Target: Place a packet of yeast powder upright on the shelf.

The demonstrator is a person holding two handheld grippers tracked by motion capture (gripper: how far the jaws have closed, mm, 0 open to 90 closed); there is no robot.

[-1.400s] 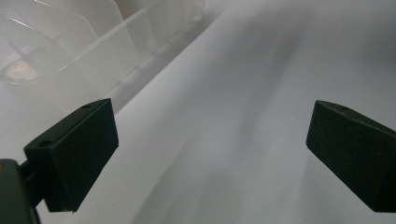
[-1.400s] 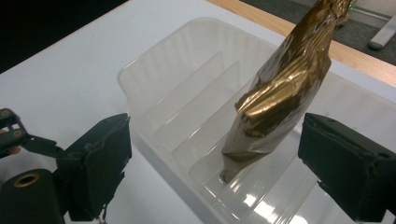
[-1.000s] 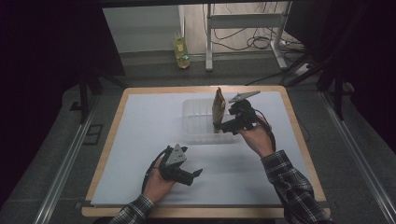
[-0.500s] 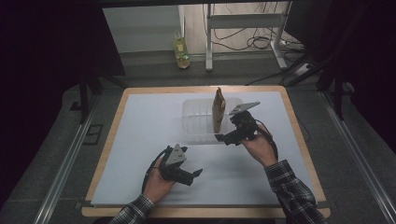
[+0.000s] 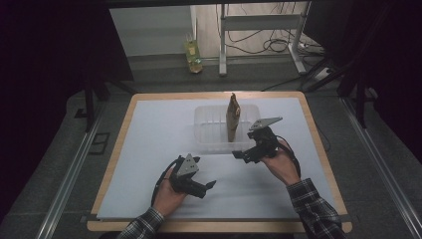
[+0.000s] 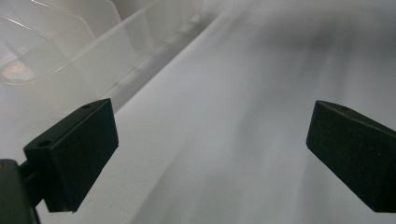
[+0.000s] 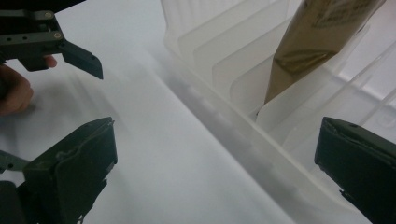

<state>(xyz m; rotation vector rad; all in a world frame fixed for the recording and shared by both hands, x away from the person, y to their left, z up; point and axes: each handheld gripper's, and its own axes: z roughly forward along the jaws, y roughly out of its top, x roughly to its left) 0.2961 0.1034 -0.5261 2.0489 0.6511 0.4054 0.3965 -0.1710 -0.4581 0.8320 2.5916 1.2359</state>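
Brown packet point(image 5: 232, 117) stands upright in clear rack point(image 5: 209, 130), mid frame. Right gripper point(image 5: 239, 154) jaws wide, empty; left gripper point(image 5: 213, 184) too. Bump could tip packet.

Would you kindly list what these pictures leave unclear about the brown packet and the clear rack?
- Slim brown paper packet: print too small in the high view; top cut off by the frame edge in the right gripper view.
- Packet's foot: blurred behind a divider of the clear plastic slotted rack, so its slot is uncertain.
- Rack in the left gripper view: out of focus and cut off at the top edge.
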